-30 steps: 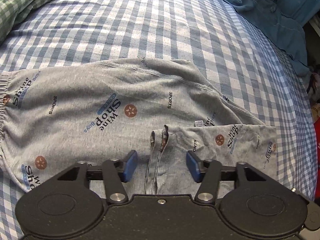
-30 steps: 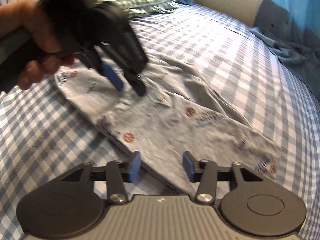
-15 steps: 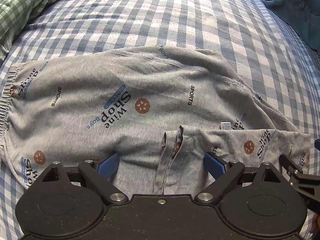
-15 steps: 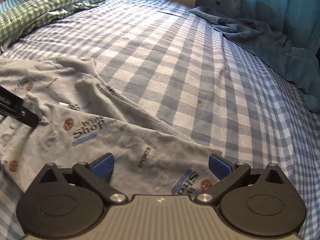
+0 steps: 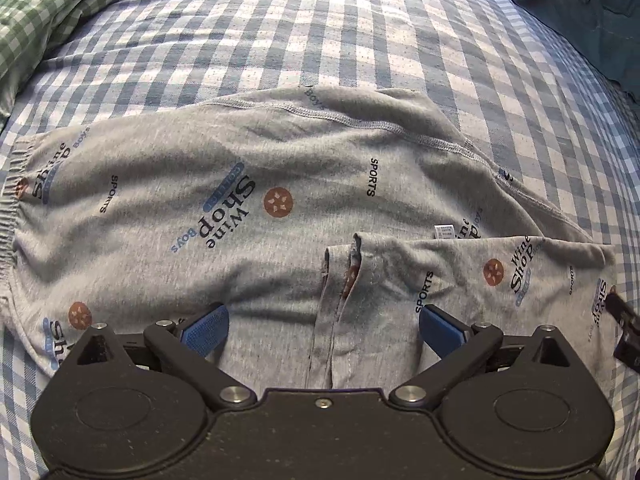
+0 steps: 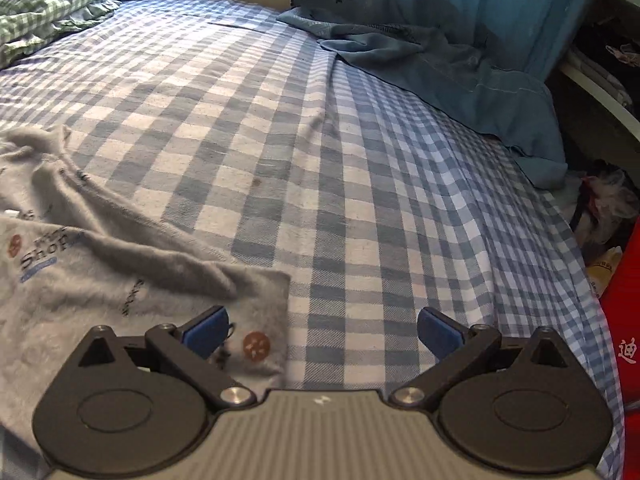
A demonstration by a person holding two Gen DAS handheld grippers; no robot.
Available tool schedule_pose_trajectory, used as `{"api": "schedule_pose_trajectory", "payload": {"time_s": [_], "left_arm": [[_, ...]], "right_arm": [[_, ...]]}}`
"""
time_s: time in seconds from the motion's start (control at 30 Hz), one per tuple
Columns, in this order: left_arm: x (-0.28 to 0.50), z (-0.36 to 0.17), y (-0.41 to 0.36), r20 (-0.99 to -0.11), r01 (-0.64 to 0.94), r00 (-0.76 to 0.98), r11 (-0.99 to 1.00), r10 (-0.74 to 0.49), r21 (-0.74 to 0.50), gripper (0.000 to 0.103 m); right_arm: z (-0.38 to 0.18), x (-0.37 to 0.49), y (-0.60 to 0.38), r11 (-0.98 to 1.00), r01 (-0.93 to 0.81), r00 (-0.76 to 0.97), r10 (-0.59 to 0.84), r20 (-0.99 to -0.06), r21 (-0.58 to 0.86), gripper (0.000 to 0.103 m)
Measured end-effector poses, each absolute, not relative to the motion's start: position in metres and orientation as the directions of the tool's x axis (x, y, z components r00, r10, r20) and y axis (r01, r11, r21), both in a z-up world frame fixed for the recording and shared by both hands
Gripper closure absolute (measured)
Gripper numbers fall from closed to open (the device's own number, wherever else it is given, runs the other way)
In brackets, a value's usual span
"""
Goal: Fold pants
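Left wrist view: a bed (image 5: 360, 40) with a blue-and-white checked sheet is filling the frame, and grey printed pants (image 5: 240, 208) are lying flat across its middle, waistband at the left edge, leg ends doubled back at lower centre. A green checked pillow (image 5: 44, 8) is sitting in the upper left; a teal blanket (image 5: 580, 12) is bunching in the upper right. The left gripper (image 5: 323, 326) is hovering over the folded leg cuffs, jaws still widening, pads clear of the cloth, gripping nothing.

Right wrist view: the pants (image 6: 100, 280) are occupying the lower left, their corner ending near bottom centre. The right gripper (image 6: 322, 330) is standing spread wide over that corner and bare sheet, released, holding nothing. A red object (image 6: 628, 340) is showing at the right edge.
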State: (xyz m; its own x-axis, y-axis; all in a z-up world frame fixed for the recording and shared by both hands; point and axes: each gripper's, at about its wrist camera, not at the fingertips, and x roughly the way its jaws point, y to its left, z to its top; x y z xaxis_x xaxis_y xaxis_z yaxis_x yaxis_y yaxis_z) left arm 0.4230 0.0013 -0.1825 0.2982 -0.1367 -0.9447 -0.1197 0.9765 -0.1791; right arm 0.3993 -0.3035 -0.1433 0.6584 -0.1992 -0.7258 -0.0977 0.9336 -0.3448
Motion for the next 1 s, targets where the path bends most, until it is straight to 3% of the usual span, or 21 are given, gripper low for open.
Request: {"api": "schedule_pose_trajectory", "payload": {"time_s": [0.3,0.57,0.83,1.0], "left_arm": [[0.367,-0.182,0.037,-0.957,-0.222,0.281,0.966,-0.068,-0.134,0.002],[0.314,-0.169,0.106,-0.944,-0.367,0.33,0.921,-0.002,-0.13,0.002],[0.312,-0.167,0.188,-0.915,-0.526,0.399,0.834,0.067,-0.168,0.002],[0.326,-0.166,0.215,-0.888,-0.55,0.45,0.812,0.092,-0.195,0.002]], "right_arm": [[-0.164,0.334,-0.256,0.917,-0.191,0.582,-0.181,-0.793,-0.35,0.0],[-0.139,0.343,-0.217,0.919,-0.239,0.63,-0.098,-0.77,-0.313,0.0],[-0.134,0.365,-0.132,0.88,-0.411,0.62,0.08,-0.78,-0.237,0.0],[-0.135,0.374,-0.096,0.867,-0.432,0.606,0.076,-0.792,-0.247,0.0]]}}
